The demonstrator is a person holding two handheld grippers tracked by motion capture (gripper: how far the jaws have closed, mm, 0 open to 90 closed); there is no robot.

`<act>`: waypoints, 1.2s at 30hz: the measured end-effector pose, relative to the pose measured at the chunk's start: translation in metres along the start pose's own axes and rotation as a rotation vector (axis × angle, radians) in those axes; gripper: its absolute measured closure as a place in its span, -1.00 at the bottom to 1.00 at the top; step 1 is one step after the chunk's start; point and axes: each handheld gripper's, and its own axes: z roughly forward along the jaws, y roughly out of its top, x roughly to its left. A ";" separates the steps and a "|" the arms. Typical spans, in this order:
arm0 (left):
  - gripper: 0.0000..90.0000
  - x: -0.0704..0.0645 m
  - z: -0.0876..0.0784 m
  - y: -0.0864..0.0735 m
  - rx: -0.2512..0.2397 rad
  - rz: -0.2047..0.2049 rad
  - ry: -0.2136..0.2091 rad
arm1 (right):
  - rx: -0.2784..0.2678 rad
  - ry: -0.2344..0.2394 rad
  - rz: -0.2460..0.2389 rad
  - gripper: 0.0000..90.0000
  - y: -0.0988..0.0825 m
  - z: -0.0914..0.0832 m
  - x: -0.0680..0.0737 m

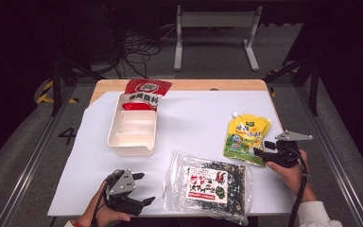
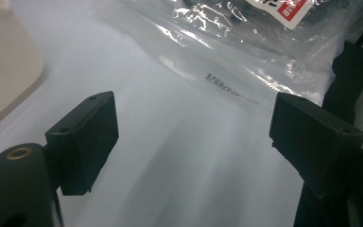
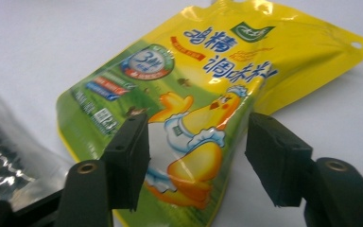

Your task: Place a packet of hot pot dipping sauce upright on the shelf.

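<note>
My left gripper is near the table's front edge on the left, open, with bare white sheet between its jaws. Just ahead of it lies a clear bag of dark seaweed with a red and white label. My right gripper is at the right, open, its jaws standing over the lower end of a yellow seasoning pouch. In the right gripper view the pouch lies flat between and behind the jaws, which do not press on it.
A white divided tray stands at the left centre, its corner in the left gripper view. A red pouch leans into its far compartment. A white sheet covers the table. A grey metal stand and cables are on the floor behind.
</note>
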 end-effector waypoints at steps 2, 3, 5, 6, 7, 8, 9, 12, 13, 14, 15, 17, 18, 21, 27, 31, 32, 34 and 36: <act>-0.63 -0.002 0.004 0.002 0.007 0.003 -0.018 | -0.002 -0.006 0.019 -0.20 0.000 0.003 -0.003; -0.63 -0.003 0.005 0.003 0.013 0.011 -0.024 | 0.000 -0.012 0.028 -0.22 0.000 0.004 -0.004; -0.64 -0.006 0.008 0.004 0.016 0.009 -0.039 | 0.002 -0.011 0.038 -0.25 0.000 0.007 -0.006; -0.65 -0.008 0.009 0.005 0.021 0.010 -0.049 | 0.008 -0.011 0.039 -0.26 -0.001 0.008 -0.006; -0.66 -0.009 0.010 0.005 0.022 0.014 -0.055 | 0.006 -0.010 0.046 -0.27 -0.001 0.009 -0.007; -0.66 -0.010 0.011 0.006 0.021 0.013 -0.063 | 0.004 -0.009 0.055 -0.28 -0.001 0.010 -0.008; -0.66 -0.011 0.012 0.006 0.020 0.012 -0.069 | 0.006 -0.006 0.058 -0.28 0.000 0.011 -0.008; -0.67 -0.014 0.015 0.008 0.021 0.011 -0.076 | 0.003 0.002 0.035 -0.27 0.001 0.011 -0.005; -0.67 -0.015 0.016 0.008 0.022 0.010 -0.081 | 0.003 0.002 0.027 -0.25 0.002 0.010 -0.004; -0.67 -0.016 0.018 0.009 0.030 0.014 -0.086 | 0.000 0.001 0.014 -0.22 0.002 0.008 -0.001; -0.68 -0.018 0.019 0.010 0.037 0.018 -0.086 | -0.006 0.004 0.006 -0.18 0.003 0.005 0.002; -0.68 -0.021 0.023 0.011 0.041 0.026 -0.088 | -0.014 0.019 -0.023 -0.10 0.002 -0.001 0.010; -0.68 -0.021 0.024 0.011 0.046 0.028 -0.086 | -0.013 0.022 -0.038 0.02 0.002 -0.004 0.014; -0.68 -0.024 0.029 0.013 0.057 0.035 -0.088 | -0.022 0.100 -0.089 0.33 0.000 -0.015 0.031; -0.69 -0.032 0.041 0.017 0.103 0.075 -0.083 | 0.031 0.249 -0.248 0.61 -0.004 -0.027 0.076; -0.72 -0.034 0.047 0.019 0.129 0.073 -0.068 | 0.082 0.209 -0.262 0.34 -0.014 -0.028 0.086; -0.74 -0.033 0.047 0.020 0.124 0.072 -0.068 | 0.097 0.203 -0.255 0.29 -0.016 -0.029 0.085; -0.73 -0.033 0.047 0.021 0.115 0.072 -0.055 | 0.118 0.187 -0.234 0.29 -0.020 -0.029 0.082; -0.71 -0.031 0.047 0.021 0.110 0.057 -0.026 | 0.142 0.185 -0.234 0.32 -0.024 -0.030 0.079</act>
